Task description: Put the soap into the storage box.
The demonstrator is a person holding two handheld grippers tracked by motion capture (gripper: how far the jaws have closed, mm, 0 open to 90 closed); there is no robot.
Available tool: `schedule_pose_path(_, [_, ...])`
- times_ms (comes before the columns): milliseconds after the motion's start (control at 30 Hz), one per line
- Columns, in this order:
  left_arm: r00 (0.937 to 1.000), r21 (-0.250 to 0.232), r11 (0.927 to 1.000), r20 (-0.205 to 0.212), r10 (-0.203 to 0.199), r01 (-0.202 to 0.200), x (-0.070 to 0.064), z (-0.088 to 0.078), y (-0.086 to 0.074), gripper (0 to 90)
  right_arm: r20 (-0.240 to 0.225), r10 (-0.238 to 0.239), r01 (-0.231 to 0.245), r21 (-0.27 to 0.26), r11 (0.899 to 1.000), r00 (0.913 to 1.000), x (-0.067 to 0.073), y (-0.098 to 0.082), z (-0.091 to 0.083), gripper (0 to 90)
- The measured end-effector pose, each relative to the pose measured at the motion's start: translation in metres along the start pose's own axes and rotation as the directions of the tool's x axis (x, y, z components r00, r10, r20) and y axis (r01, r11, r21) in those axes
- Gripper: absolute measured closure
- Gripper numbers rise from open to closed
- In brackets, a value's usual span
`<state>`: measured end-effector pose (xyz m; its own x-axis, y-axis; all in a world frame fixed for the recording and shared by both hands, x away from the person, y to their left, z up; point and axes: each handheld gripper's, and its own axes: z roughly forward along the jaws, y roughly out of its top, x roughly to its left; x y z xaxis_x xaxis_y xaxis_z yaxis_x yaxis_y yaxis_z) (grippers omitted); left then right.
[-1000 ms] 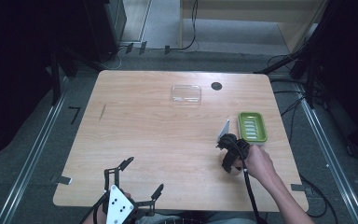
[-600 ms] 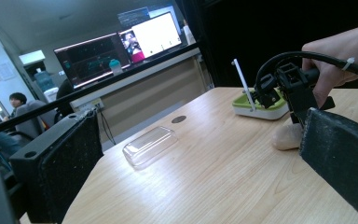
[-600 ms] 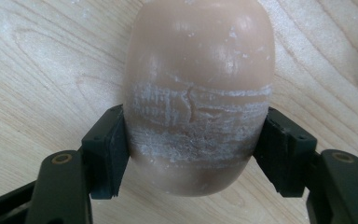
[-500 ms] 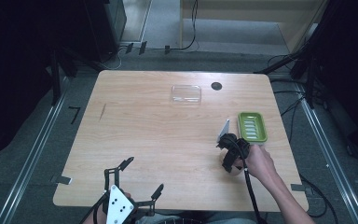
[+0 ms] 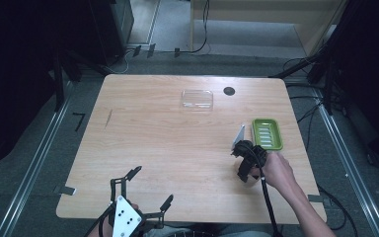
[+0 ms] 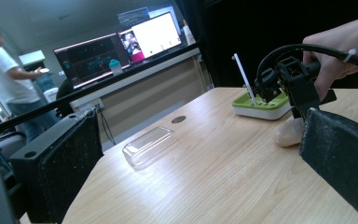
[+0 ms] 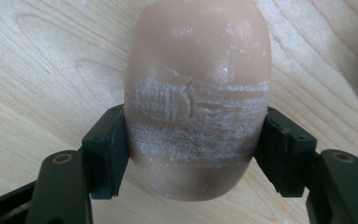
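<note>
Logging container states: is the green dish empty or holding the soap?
Empty: the dish shows bare ridges; the soap lies on the table.

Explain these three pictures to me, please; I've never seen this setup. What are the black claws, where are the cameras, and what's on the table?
A person at a wooden table holds a hand-operated gripper in each hand. One picture comes from a camera overhead; the other two come from cameras riding on each gripper. The right gripper has its fingers pressed on both sides of a beige soap bar, scuffed white where it gets squeezed. The left gripper waits open and empty at the near edge. Also on the table: a green soap dish beside the right gripper, and a clear plastic lid farther back.
</note>
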<state>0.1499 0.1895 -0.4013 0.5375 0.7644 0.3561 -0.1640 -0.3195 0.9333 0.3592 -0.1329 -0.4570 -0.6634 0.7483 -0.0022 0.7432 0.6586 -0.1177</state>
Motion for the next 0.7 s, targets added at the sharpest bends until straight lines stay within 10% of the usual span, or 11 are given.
schedule_pose_path(700, [1.0000, 0.001, 1.0000, 0.001, 0.000, 0.000, -0.0001, 0.0004, 0.0000, 0.0, -0.002, 0.003, -0.003, 0.014, 1.000, 1.0000, -0.0101, -0.0096, -0.0097, 33.8])
